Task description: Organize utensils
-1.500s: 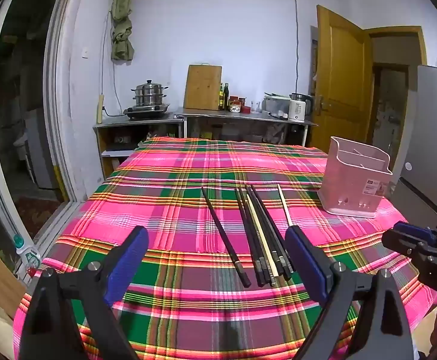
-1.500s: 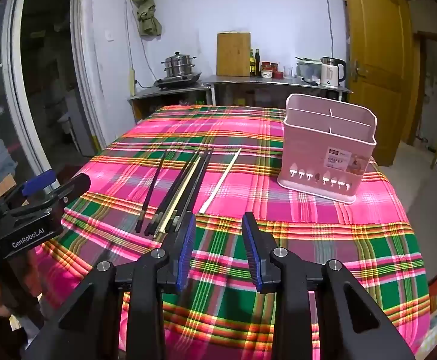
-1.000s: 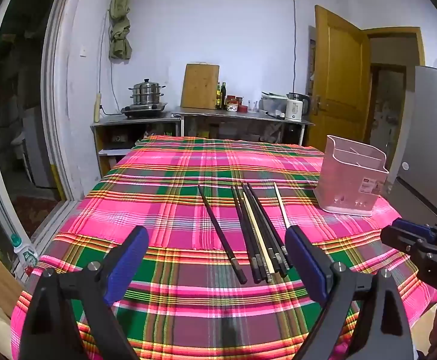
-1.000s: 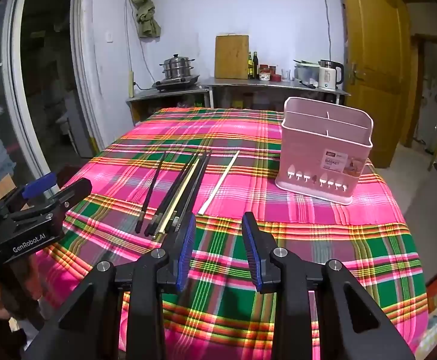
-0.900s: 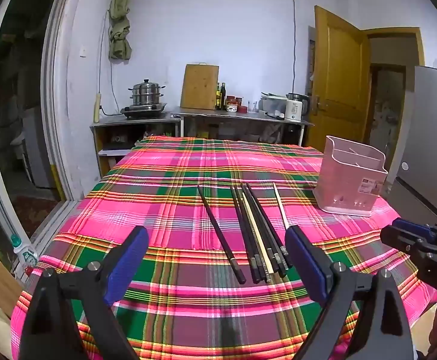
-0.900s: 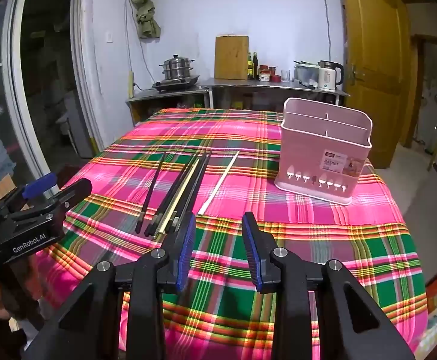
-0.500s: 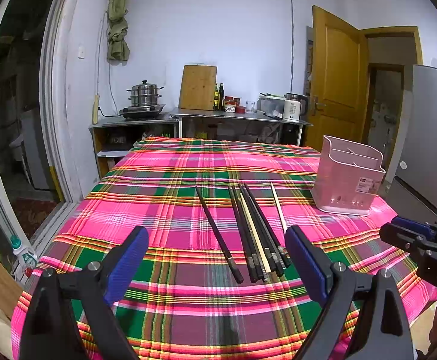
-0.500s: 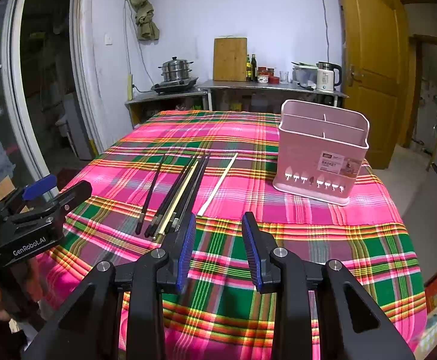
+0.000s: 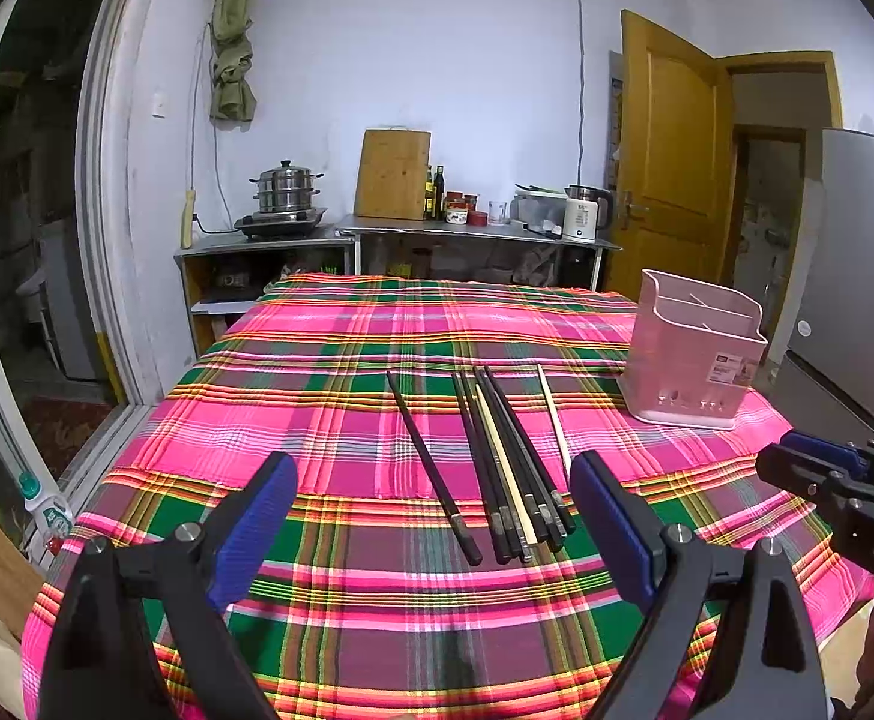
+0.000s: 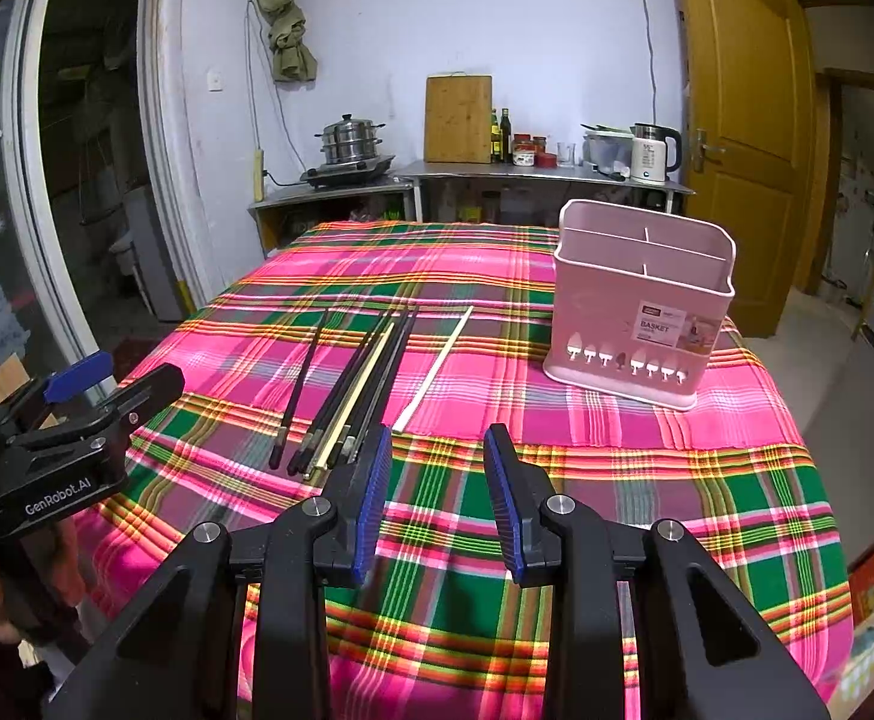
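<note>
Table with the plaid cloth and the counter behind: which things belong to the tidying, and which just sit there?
For the job: dark and pale chopsticks; pink plastic divided utensil basket.

Just there: wooden cutting board; steel steamer pot; white electric kettle; sauce bottles.

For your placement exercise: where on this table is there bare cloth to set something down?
Bare cloth lies left of the lone black chopstick, behind the chopstick bundle toward the counter, and between the pale chopstick and the pink basket. The bundle itself is crowded.
</note>
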Available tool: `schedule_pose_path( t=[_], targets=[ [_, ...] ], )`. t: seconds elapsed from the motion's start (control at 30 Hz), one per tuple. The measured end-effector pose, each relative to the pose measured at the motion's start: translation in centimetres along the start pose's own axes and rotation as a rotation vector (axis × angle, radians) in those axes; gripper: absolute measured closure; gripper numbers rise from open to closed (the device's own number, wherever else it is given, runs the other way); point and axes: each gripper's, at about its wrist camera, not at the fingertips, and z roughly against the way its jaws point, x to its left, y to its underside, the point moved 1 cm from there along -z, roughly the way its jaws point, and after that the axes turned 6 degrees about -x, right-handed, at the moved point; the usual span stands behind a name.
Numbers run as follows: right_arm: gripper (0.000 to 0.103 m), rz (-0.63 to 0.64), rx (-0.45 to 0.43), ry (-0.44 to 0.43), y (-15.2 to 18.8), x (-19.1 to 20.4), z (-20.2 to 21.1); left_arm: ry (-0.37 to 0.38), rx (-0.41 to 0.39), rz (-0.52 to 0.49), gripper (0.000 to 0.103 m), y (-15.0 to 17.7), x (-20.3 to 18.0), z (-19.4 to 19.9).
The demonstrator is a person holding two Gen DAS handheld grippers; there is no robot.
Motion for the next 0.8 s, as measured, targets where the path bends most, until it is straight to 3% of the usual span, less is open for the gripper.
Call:
schedule_pose_path(
  t=[0.8],
  targets=[
    [0.070, -0.002, 0.001, 0.000, 0.05, -0.13, 0.07, 0.011, 0.002, 0.000, 0.010, 0.07, 0.03, -0.16]
  ],
)
